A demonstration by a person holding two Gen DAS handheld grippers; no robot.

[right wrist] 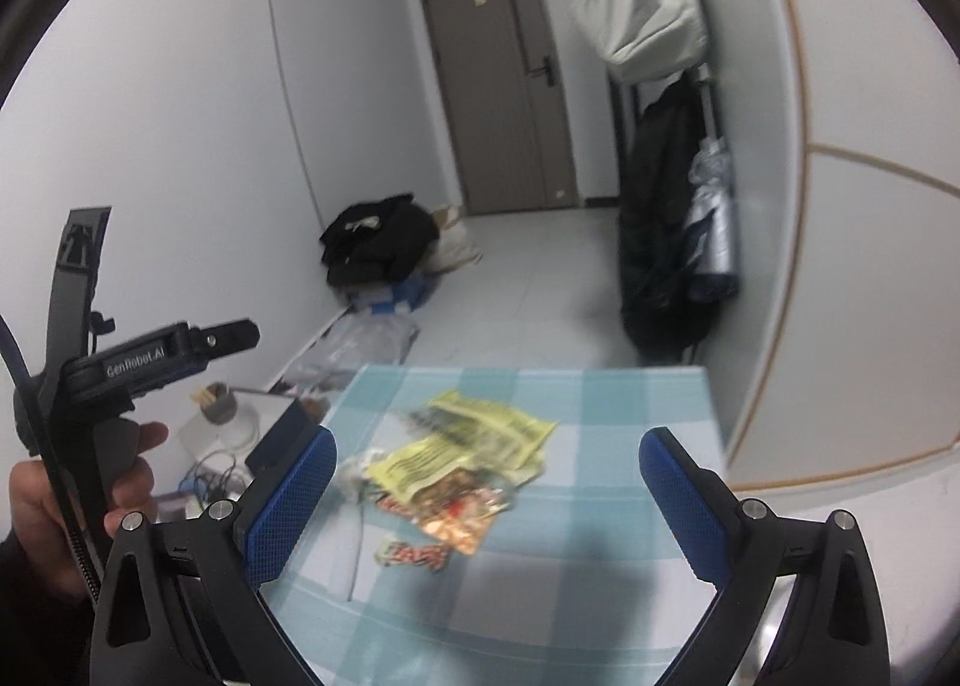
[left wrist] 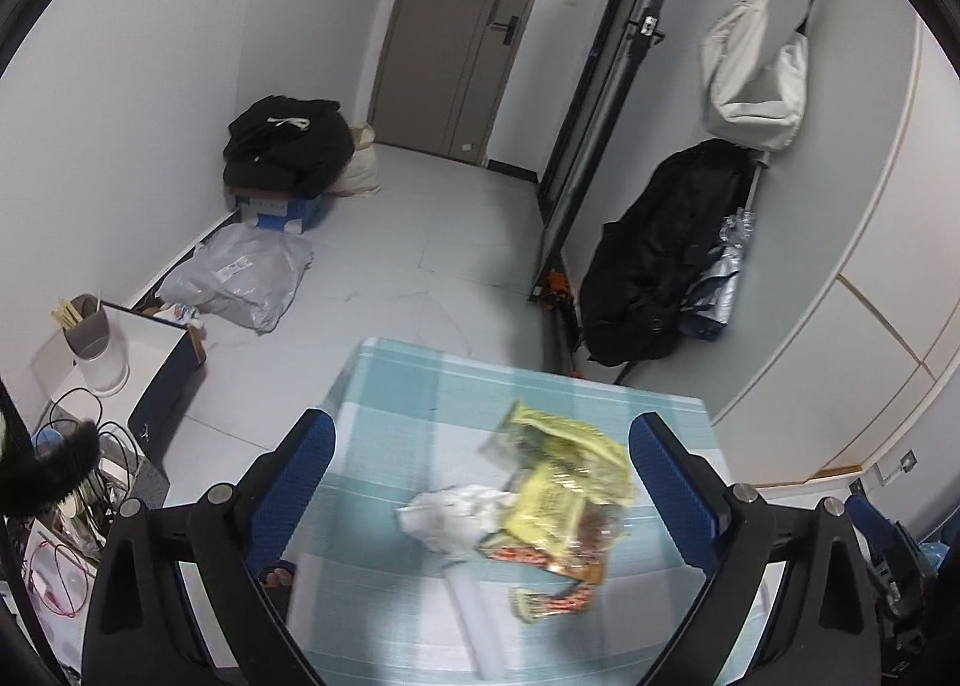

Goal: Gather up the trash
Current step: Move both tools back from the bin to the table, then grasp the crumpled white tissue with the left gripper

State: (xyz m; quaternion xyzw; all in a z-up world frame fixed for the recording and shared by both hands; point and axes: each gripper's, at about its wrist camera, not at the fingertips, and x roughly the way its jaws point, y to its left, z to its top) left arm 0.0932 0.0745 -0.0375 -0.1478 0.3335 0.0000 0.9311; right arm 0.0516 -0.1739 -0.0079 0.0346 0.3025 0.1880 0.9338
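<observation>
Two grippers, the left gripper (left wrist: 480,470) and the right gripper (right wrist: 486,476), are held wide open and empty above a table (left wrist: 390,386) in a checked cloth, apparently poised for a first pick. Yellow wrappers (left wrist: 564,476), a white tissue (left wrist: 456,512) and a candy wrapper (right wrist: 414,554) are heaped mid-table, toward its far edge.

Tablecloth (left wrist: 384,386) is a pale teal-and-white check. Wrappers (left wrist: 564,464) near its far right corner are yellow and orange-red, next to white crumpled paper (left wrist: 456,512). Gripper pads (right wrist: 294,500) are blue.
</observation>
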